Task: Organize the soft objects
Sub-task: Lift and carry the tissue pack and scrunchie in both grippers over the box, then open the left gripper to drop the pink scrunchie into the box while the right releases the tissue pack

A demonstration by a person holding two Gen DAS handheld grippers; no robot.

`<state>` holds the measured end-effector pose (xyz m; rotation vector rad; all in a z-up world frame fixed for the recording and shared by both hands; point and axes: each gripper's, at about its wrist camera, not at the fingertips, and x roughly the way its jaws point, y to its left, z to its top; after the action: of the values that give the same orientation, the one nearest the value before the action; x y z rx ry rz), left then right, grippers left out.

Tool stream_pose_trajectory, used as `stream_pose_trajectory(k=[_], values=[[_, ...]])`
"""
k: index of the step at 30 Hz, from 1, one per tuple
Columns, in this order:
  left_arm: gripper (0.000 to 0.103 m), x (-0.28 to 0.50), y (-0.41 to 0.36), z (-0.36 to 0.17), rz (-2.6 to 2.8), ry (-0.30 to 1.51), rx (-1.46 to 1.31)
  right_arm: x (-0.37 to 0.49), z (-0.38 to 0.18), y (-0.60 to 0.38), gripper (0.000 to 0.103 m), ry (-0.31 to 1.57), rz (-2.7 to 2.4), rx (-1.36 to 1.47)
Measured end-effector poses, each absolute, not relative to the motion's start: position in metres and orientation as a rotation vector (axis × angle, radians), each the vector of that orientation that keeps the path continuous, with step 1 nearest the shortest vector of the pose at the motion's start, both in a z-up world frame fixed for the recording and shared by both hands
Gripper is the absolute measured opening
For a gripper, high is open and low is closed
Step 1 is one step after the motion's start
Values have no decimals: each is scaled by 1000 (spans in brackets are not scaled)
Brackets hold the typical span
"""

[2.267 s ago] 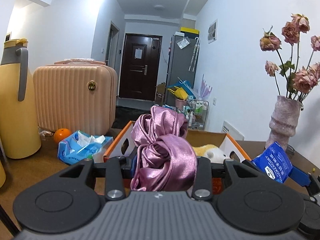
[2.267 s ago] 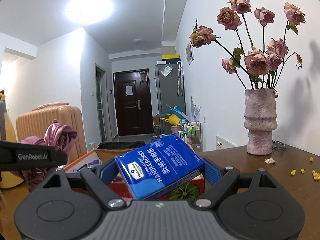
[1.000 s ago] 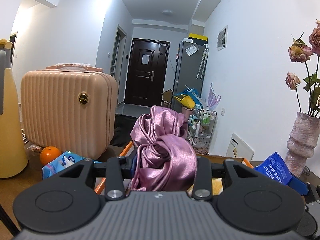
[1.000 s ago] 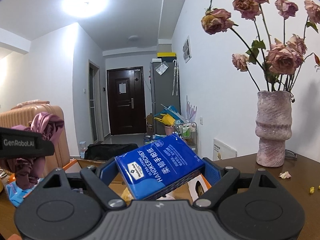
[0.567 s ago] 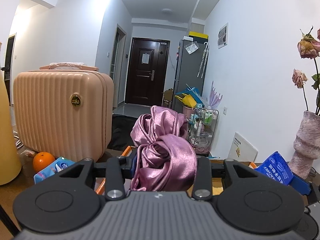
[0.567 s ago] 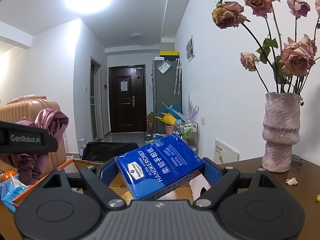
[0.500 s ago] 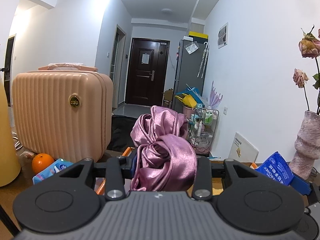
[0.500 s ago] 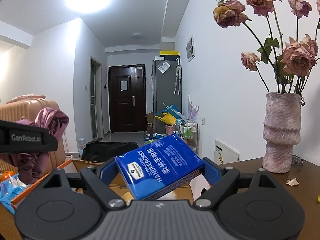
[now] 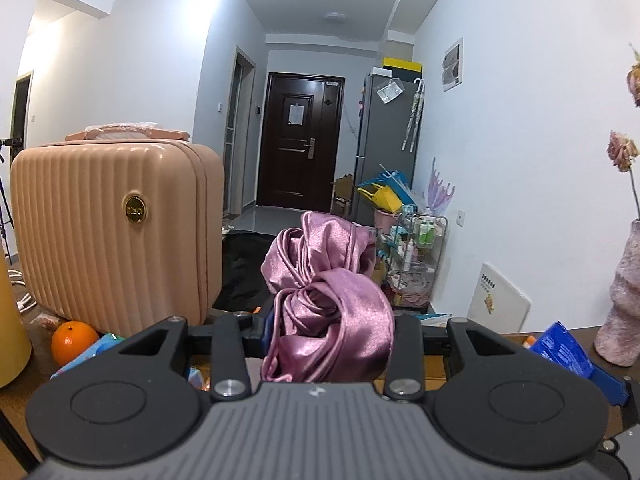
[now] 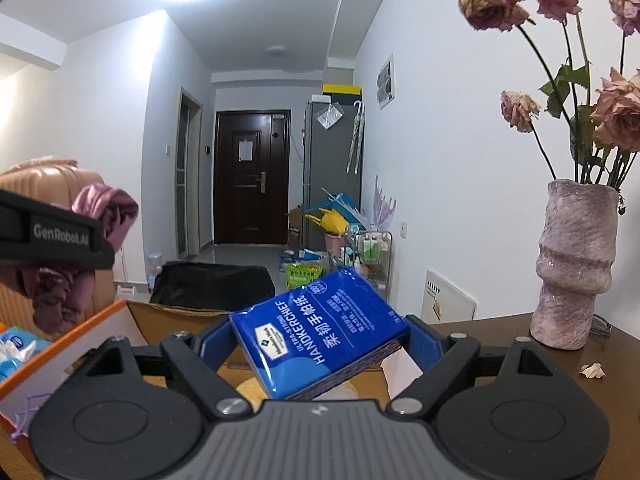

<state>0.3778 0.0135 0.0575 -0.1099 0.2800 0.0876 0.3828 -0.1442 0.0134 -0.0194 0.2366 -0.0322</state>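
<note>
My left gripper (image 9: 330,320) is shut on a bunched pink satin cloth (image 9: 328,300), held up in front of the camera. The same cloth (image 10: 108,208) shows at the left of the right wrist view, beside the left gripper's black body. My right gripper (image 10: 316,340) is shut on a blue handkerchief tissue pack (image 10: 320,332), tilted between the blue pads. That pack (image 9: 564,350) also appears at the lower right of the left wrist view. Below both grippers lies an open cardboard box with an orange rim (image 10: 64,340); a yellowish soft thing shows inside it.
A peach ribbed suitcase (image 9: 116,232) stands on the wooden table at the left, with an orange (image 9: 72,340) and a light blue tissue pack (image 10: 16,348) by it. A pink vase (image 10: 576,268) of dried roses stands at the right. A hallway lies beyond.
Both grippers have moved forward over the box with their loads still held. The suitcase has drifted left and the vase right in the views. The grips are unchanged.
</note>
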Motion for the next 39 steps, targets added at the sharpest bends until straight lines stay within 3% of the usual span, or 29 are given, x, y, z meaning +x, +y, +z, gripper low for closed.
stream_pose_trajectory(k=[26, 29, 31, 33, 39], values=[[43, 390, 13, 40, 116, 301, -64, 391, -9, -144, 88, 259, -34, -65], [56, 388, 16, 40, 133, 289, -74, 392, -9, -146, 92, 272, -33, -52], [85, 389, 19, 40, 130, 290, -86, 390, -9, -147, 101, 259, -33, -42], [103, 387, 20, 40, 138, 283, -91, 387, -9, -146, 103, 242, -36, -39], [103, 385, 24, 41, 165, 263, -110, 386, -9, -147, 103, 241, -39, -37]])
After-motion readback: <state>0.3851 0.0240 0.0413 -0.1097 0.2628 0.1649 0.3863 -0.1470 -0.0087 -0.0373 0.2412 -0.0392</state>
